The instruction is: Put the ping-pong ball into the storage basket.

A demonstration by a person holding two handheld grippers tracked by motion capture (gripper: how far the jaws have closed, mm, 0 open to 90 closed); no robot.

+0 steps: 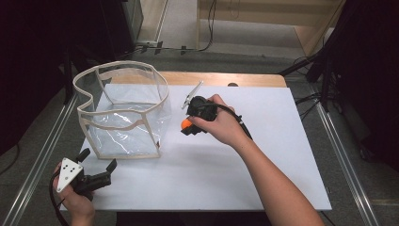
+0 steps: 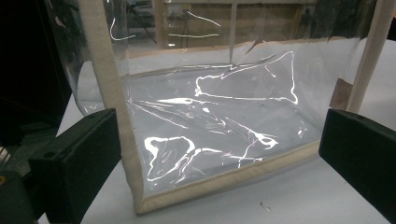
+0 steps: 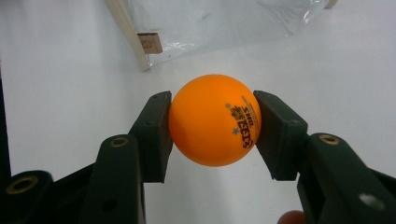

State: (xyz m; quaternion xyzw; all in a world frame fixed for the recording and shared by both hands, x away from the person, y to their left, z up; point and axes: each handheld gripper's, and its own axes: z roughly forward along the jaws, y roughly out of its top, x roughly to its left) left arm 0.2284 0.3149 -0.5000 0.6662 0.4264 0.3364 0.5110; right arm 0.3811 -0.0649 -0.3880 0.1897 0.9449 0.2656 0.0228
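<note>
High view overlooks the table (image 1: 211, 165); both gripper views sit close, facing the clear bag (image 2: 210, 121).

A wooden table (image 1: 263, 80) is being covered almost wholly by a white sheet (image 1: 263, 155), its wood being left bare along the far edge. A clear plastic bag (image 1: 123, 113) with cream trim is being borne upright on the sheet's left part.

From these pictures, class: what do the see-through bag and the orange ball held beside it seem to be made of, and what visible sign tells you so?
Bag: apparently thin clear plastic film, glossy; the table shows through it and bright glare streaks run along its wrinkles. Its beige edging looks like matte fabric tape, though the weave is not discernible.
Ball: probably hard plastic, smooth and slightly satin, evenly orange with printed markings and a star, like a table-tennis ball.
</note>
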